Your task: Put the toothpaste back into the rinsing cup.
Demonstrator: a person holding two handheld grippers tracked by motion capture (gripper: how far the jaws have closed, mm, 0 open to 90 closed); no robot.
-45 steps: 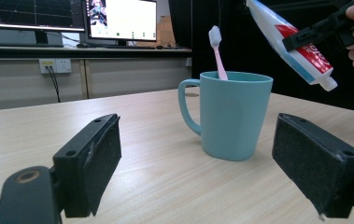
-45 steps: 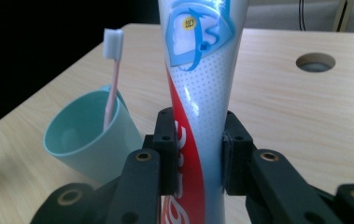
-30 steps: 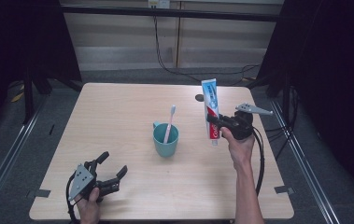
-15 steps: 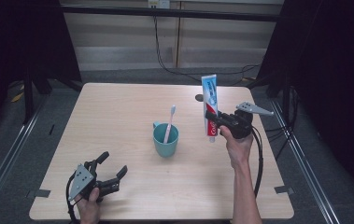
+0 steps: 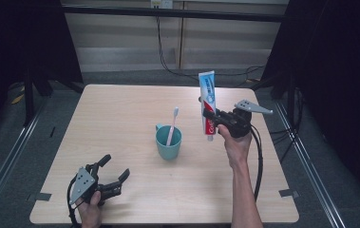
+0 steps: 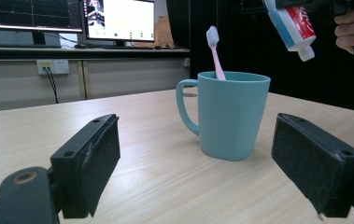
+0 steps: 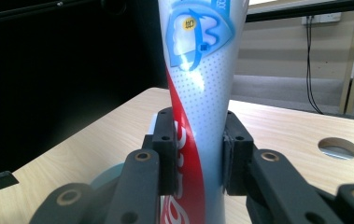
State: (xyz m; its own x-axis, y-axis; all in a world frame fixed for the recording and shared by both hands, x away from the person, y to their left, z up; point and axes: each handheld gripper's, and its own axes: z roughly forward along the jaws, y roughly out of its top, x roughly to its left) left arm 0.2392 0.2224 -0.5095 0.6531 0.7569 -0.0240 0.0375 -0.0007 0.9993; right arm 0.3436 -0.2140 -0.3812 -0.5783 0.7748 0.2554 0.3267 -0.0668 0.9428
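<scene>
- High view: right gripper [image 5: 212,115] clamped on toothpaste tube [image 5: 207,102], held upright, cap down, just right of the mug [image 5: 168,142] (toothbrush [image 5: 172,125] inside).
- Left gripper [image 5: 113,175] jaws apart, low at table [image 5: 120,109] near edge.

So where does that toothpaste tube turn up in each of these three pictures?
High view: the toothpaste tube stands cap-down, right of centre, clamped in the right gripper.
Left gripper view: its capped end hangs in the top right corner.
Right gripper view: the tube rises up the middle, between the jaws.
Shared landmark: the teal mug sits left of the tube in the high view and centre-right in the left gripper view.
</scene>
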